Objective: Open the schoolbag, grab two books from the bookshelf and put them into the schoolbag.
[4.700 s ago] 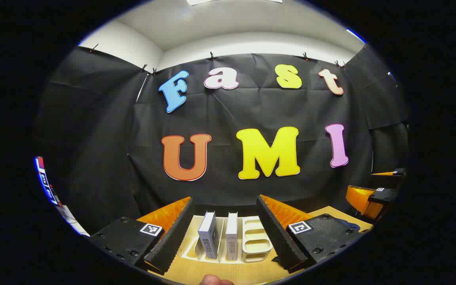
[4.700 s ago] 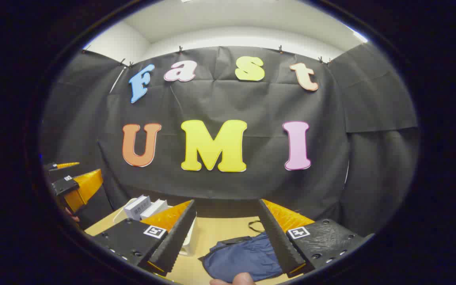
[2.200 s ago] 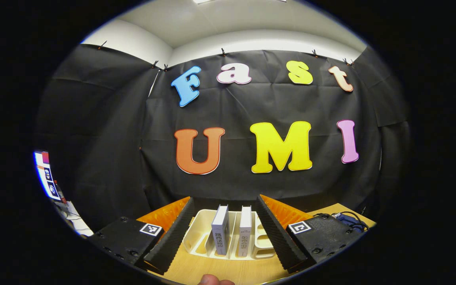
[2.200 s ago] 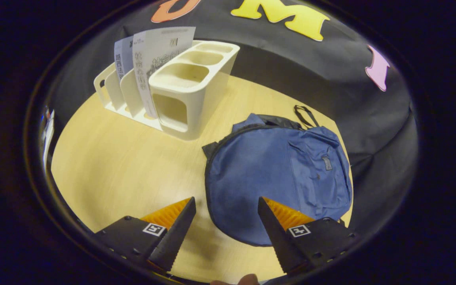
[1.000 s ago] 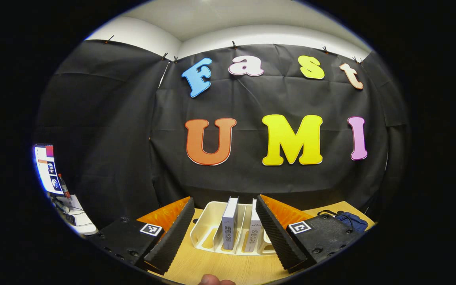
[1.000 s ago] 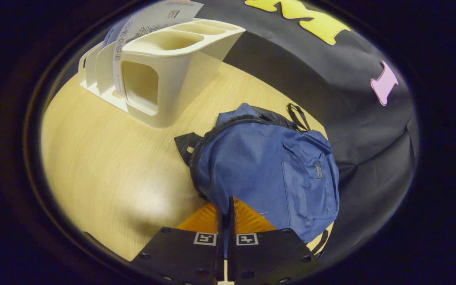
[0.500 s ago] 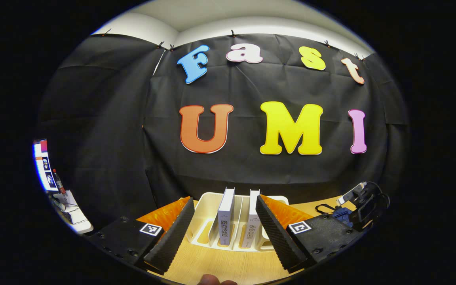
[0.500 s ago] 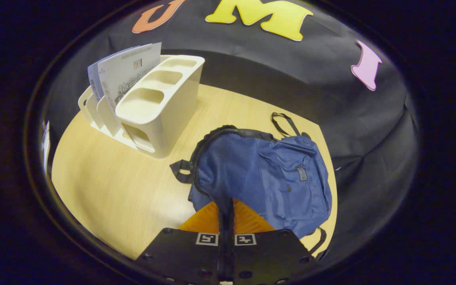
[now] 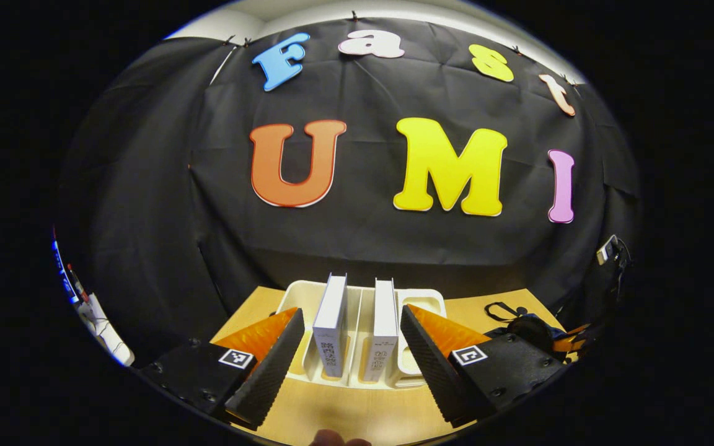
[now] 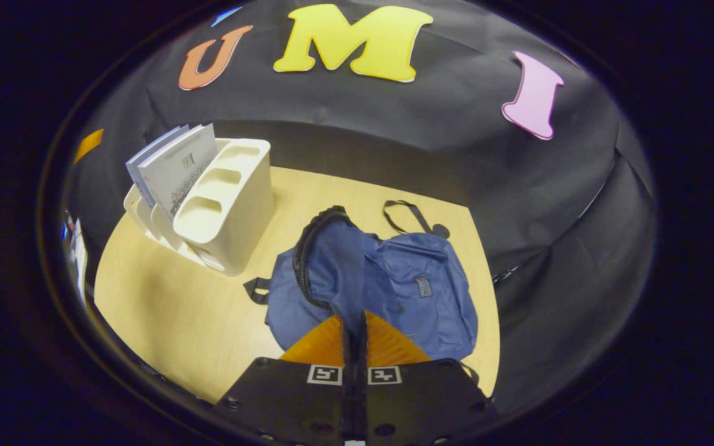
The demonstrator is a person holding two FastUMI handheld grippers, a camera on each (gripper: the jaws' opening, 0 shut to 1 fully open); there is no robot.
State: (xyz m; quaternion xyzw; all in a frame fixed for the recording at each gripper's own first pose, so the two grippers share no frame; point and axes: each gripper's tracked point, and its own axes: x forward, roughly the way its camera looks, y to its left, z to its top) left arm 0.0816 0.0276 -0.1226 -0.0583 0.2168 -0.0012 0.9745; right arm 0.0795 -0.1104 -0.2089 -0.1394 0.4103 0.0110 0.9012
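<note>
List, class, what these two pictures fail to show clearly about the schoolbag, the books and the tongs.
- Schoolbag, right gripper view: its inside is hidden by the lifted flap; exactly what the shut right tongs pinch is hidden by the fingers.
- Schoolbag, left gripper view: mostly hidden behind the left tongs.
- Books, left gripper view: covers turned away; lower ends hidden in the bookshelf.
- Books, right gripper view: spine text too small.
</note>
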